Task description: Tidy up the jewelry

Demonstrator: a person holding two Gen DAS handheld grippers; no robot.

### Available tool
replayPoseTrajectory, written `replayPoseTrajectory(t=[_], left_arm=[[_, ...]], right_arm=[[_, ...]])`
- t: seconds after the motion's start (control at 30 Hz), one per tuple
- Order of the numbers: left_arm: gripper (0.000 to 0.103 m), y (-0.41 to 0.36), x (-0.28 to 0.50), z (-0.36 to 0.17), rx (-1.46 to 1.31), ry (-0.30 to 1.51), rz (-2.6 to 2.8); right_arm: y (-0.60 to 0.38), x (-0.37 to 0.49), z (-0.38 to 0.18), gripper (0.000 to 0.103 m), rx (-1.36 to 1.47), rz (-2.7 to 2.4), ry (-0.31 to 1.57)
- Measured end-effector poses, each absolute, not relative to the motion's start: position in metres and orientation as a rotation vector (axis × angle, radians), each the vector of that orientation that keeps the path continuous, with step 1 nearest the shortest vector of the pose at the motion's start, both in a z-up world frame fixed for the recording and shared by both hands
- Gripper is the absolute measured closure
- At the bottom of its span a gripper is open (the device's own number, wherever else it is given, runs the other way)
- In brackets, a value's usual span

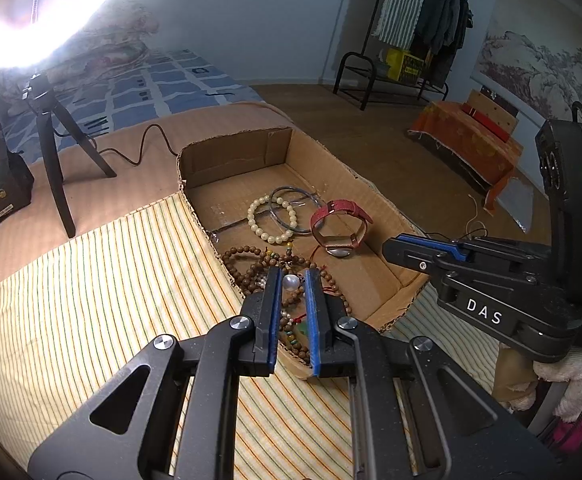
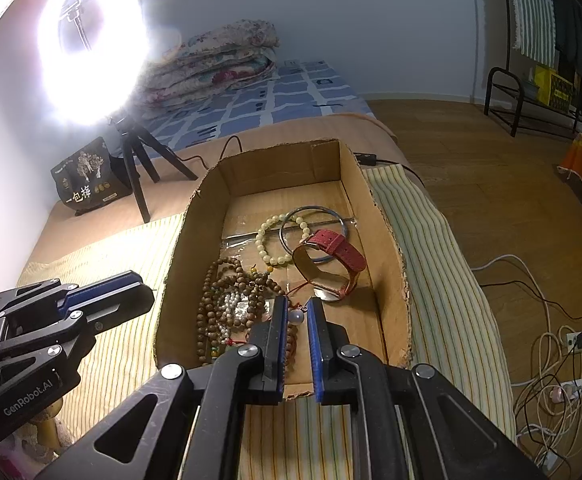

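Cardboard box (image 1: 371, 204) holds everything: wooden beads (image 2: 211, 312) tangled, pearl bracelet (image 1: 269, 216), bangle (image 1: 295, 210), red watch (image 1: 341, 226) loose. Both my tongs, left (image 1: 291, 280) and right (image 2: 295, 312), hover nearly together, empty; sorting remains.

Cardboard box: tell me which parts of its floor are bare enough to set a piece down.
In the cardboard box, the far end behind the cream bead bracelet and metal bangle is bare. So is the near right corner beside the red watch. The near left is crowded with tangled wooden beads.
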State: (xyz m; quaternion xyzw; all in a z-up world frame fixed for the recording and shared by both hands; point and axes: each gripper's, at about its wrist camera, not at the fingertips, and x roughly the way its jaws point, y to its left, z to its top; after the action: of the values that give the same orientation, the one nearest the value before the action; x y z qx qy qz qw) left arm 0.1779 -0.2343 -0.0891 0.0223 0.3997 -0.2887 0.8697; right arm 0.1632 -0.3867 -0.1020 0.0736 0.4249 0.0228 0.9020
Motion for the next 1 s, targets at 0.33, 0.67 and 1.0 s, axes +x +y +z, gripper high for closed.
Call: replayPoseTrajectory(t=[0.33,0.67,1.0], left_arm=[[0.074,-0.237,0.179,-0.092,0.069,0.832,-0.598],[0.057,-0.231,0.181,-0.090,0.072,0.824,-0.567],[0.034,-0.230,0.173,-0.086,0.101,0.799,-0.543]], right_arm=[[-0.388,0.162,-0.100,0.074,0.154,0.023,0.867],[-0.394,0.159,-0.093,0.035,0.166,-0.030,0.838],[-0.393,0.157,-0.083,0.004,0.144,-0.073,0.804]])
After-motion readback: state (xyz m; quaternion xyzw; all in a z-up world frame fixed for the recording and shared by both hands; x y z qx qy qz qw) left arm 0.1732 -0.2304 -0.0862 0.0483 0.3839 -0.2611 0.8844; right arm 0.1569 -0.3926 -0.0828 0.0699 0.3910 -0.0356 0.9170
